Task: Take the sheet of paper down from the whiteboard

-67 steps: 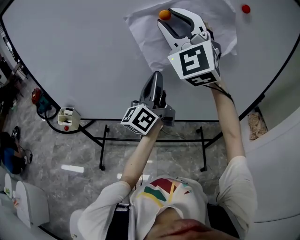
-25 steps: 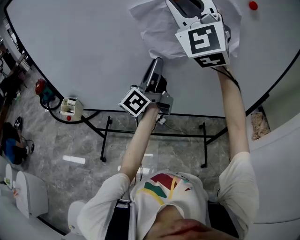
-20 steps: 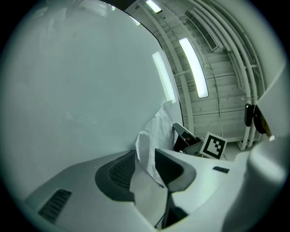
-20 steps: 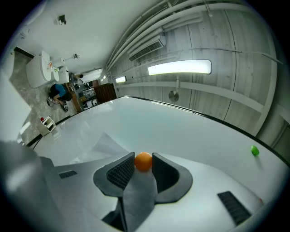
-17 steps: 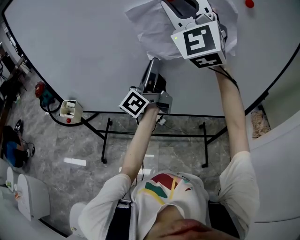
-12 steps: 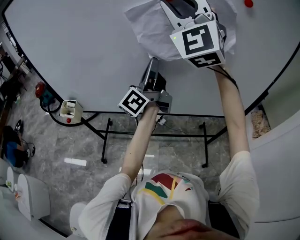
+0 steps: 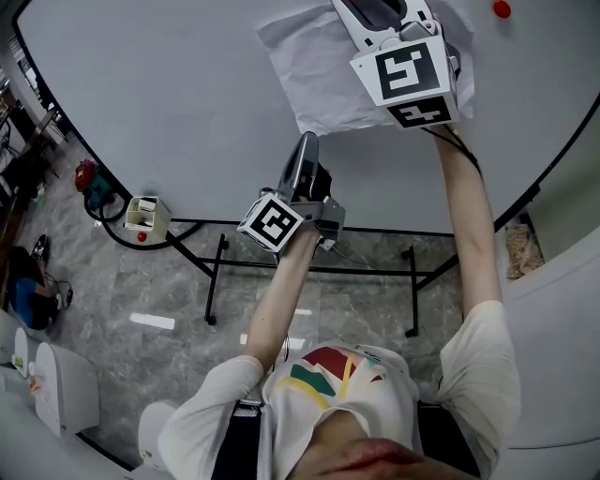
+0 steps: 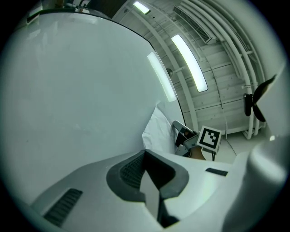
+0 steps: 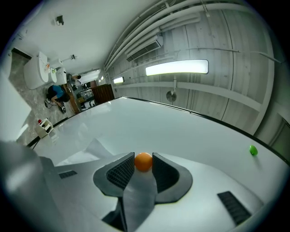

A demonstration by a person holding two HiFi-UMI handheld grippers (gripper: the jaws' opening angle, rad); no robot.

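- The whiteboard fills the upper part of the head view, and the sheet of paper hangs on it at the upper centre, wrinkled, with its lower edge free.
- The left arm rises from the body at the bottom centre, a little bent. It carries the left gripper in the middle of the frame, pointing up at the board and leaning slightly to the right.
- The jaws of the left gripper are pressed together. Their tip is at the lower left corner of the paper, and I cannot tell if the corner is caught between them.
- The right arm is stretched almost straight along the right side of the head view, up to the top edge.
- The right gripper lies over the upper right part of the paper, and its tips are cut off by the top of the head view.
- In the right gripper view its two pads are clenched on an orange magnet that sits against the board.
- A red magnet is on the bare board at the upper right corner, apart from the paper.
- A green magnet shows at the right of the right gripper view.
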